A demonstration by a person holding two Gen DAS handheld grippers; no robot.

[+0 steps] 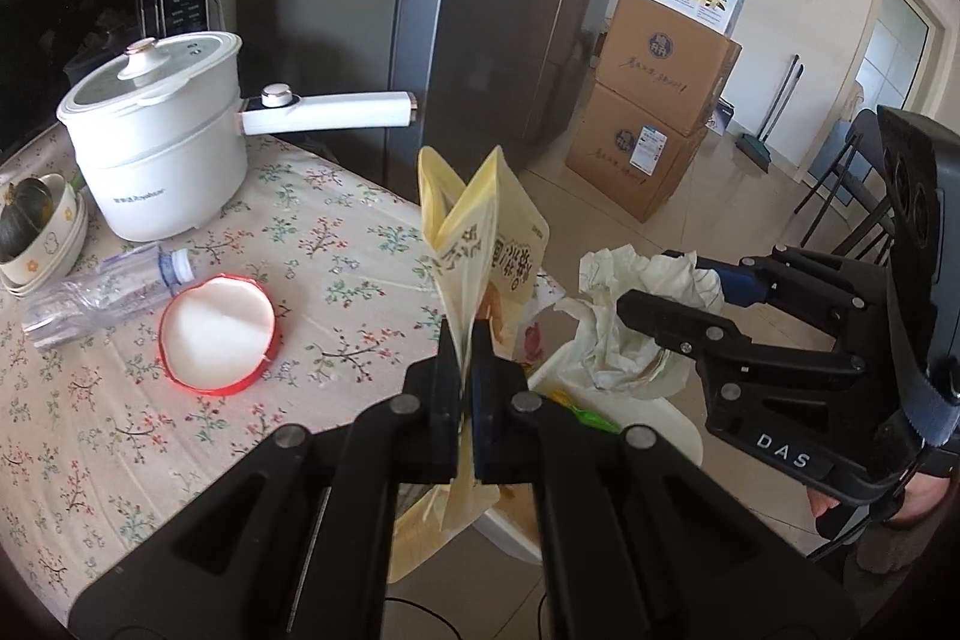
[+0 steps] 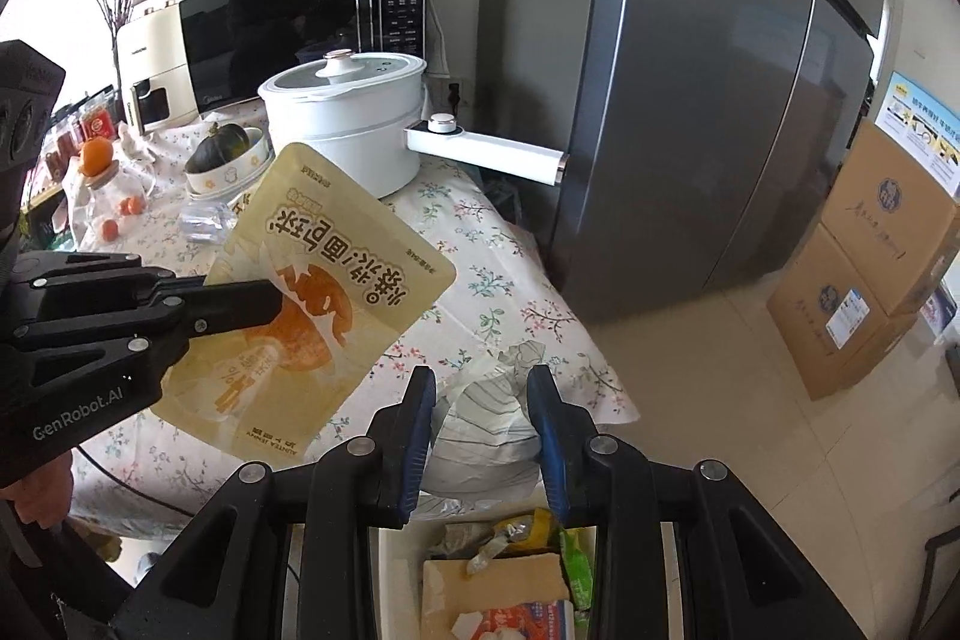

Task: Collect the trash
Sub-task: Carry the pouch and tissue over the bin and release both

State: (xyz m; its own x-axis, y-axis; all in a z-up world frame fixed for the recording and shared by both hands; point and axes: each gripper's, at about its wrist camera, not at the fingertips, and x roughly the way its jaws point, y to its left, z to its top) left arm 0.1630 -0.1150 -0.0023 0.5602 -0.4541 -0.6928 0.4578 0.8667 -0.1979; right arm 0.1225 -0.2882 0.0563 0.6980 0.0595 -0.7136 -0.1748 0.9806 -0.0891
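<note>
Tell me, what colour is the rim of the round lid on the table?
Red rim, white inside; it shows best in the left wrist view.

I see a yellow snack pouch (image 1: 474, 250) pinched upright, its printing upside down, with a crumpled white wrapper (image 1: 624, 322) at its 3 o'clock, held above the white bin (image 2: 402, 568) of scraps.

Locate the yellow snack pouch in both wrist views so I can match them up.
Left wrist view: the yellow snack pouch stands edge-on at centre, pinched in the left claw.
Right wrist view: the pouch shows its printed face at left of centre, with the left claw reaching in from the left edge.
Shared landmark: the white electric pot on the floral tablecloth.
</note>
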